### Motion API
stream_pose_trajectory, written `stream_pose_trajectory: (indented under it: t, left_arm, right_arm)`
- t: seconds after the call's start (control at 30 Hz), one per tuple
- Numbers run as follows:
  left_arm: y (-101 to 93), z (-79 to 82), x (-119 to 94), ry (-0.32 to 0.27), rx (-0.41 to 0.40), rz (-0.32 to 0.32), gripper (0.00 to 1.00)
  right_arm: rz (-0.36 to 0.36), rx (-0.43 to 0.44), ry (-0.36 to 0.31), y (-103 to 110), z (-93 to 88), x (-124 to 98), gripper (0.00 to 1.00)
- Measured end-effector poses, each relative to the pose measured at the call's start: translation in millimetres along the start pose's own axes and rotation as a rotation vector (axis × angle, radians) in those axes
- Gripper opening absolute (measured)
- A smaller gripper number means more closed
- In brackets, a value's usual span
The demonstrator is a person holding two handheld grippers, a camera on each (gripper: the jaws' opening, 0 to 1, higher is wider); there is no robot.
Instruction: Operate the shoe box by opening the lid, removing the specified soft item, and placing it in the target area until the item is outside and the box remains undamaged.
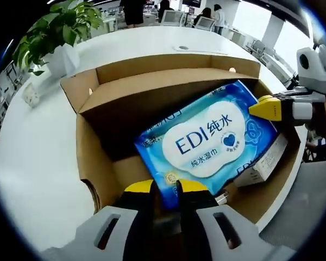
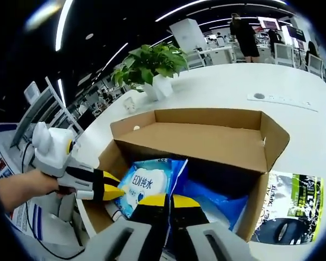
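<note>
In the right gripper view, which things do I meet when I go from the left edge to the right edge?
Person's hand → left gripper → blue wet-wipes pack → right wall of the open cardboard box → dark printed bag lying on the white table.

Brown cardboard shoe box open on white table, flaps up, no damage seen; blue-and-white wet wipes pack printed "EDI", soft, tilted, lying partly inside box, one end raised near box edge; small white carton under it.
</note>
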State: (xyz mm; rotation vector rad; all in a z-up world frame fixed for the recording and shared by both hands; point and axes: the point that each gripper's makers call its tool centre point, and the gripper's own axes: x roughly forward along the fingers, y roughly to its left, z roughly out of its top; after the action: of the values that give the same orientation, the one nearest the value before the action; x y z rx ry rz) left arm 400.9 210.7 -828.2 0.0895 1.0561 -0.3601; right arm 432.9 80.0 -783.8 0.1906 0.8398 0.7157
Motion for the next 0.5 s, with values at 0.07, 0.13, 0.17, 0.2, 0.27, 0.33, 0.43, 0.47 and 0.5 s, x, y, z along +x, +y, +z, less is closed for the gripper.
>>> stream_pose_trajectory:
  t: [0.07, 0.13, 0.17, 0.2, 0.27, 0.33, 0.43, 0.47, 0.5]
  left_arm:
    - [-0.9, 0.0, 1.2, 0.0, -0.008, 0.0, 0.14]
    - [-0.7, -0.3, 3.6, -0.002, -0.027, -0.002, 0.13]
    - [-2.9, -0.7, 1.7, -0.007, -0.028, 0.002, 0.1]
    - [-2.5, -0.7, 1.2, -0.011, -0.021, 0.01, 0.07]
    - [-3.0, 0.8, -1.5, -0.03, -0.019, 0.018, 0.01]
    - [-2.8, 2.3, -1.7, -0.044, -0.047, 0.014, 0.0]
    - [-4.7, 1.4, -6.0, -0.061, -0.072, 0.002, 0.0]
    - [-5.5, 1.4, -7.5, -0.063, -0.078, 0.001, 0.0]
    - [-4.0, 2.7, -7.9, -0.067, -0.081, 0.002, 0.0]
  right_arm:
    - [0.001, 0.004, -0.001, -0.4, -0.3, 0.1, 0.0]
    - [0.003, 0.006, -0.002, -1.0, -0.8, 0.4, 0.0]
    - [0.003, 0.007, -0.003, -0.9, -0.8, 0.3, 0.0]
    - [0.003, 0.007, -0.003, -0.9, -0.8, 0.1, 0.0]
    - [0.004, 0.007, -0.005, -1.0, -0.8, 0.1, 0.0]
    - [0.006, 0.01, -0.005, -0.7, -0.9, -0.3, 0.0]
    - [0.013, 0.013, -0.001, 0.0, -1.2, -2.1, 0.0]
    - [0.014, 0.014, 0.0, 0.2, -1.2, -2.7, 0.0]
    - [0.014, 0.014, 0.0, 0.4, -1.1, -3.1, 0.0]
